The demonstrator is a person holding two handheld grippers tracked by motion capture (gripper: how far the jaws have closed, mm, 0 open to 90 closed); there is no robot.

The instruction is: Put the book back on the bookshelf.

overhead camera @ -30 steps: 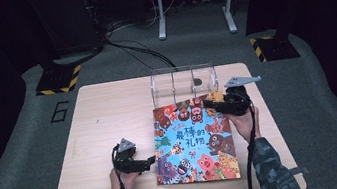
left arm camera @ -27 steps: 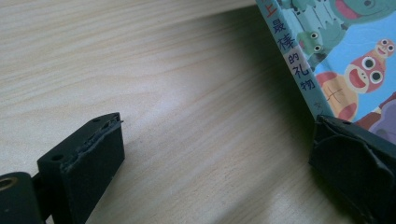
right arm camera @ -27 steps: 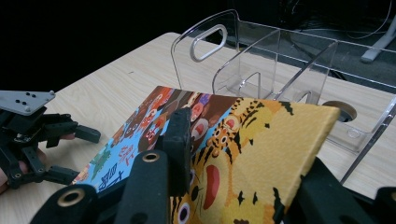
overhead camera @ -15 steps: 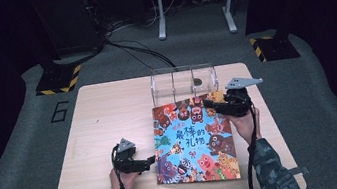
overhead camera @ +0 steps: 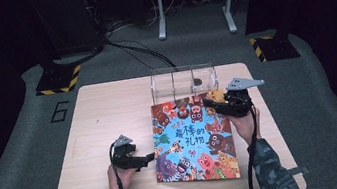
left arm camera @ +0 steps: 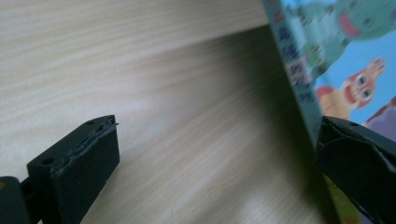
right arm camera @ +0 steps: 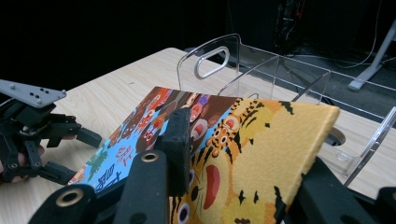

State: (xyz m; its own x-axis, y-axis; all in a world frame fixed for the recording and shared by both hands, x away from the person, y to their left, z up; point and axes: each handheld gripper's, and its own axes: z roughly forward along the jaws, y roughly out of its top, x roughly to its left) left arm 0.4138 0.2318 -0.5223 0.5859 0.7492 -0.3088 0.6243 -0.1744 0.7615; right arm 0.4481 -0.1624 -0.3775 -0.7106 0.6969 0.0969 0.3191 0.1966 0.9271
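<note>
A colourful picture book (overhead camera: 193,141) lies on the wooden table (overhead camera: 103,114), its spine to the left. My right gripper (overhead camera: 210,102) is shut on the book's far right corner, which is raised off the table. In the right gripper view one jaw presses on the tiger-patterned cover (right arm camera: 243,154) and the other sits under it, the right gripper (right arm camera: 252,172) holding that corner. My left gripper (overhead camera: 149,158) rests low by the book's left edge. In the left gripper view the left gripper (left arm camera: 215,158) is open, one jaw on the bare wood, the other against the book's edge (left arm camera: 299,84).
A clear acrylic rack (overhead camera: 182,80) with dividers stands just behind the book, close to the raised corner (right arm camera: 280,70). The left gripper (right arm camera: 77,156) lies at the left of the right gripper view. Bare wood (overhead camera: 89,152) stretches left of the book. Dark floor with cables surrounds the table.
</note>
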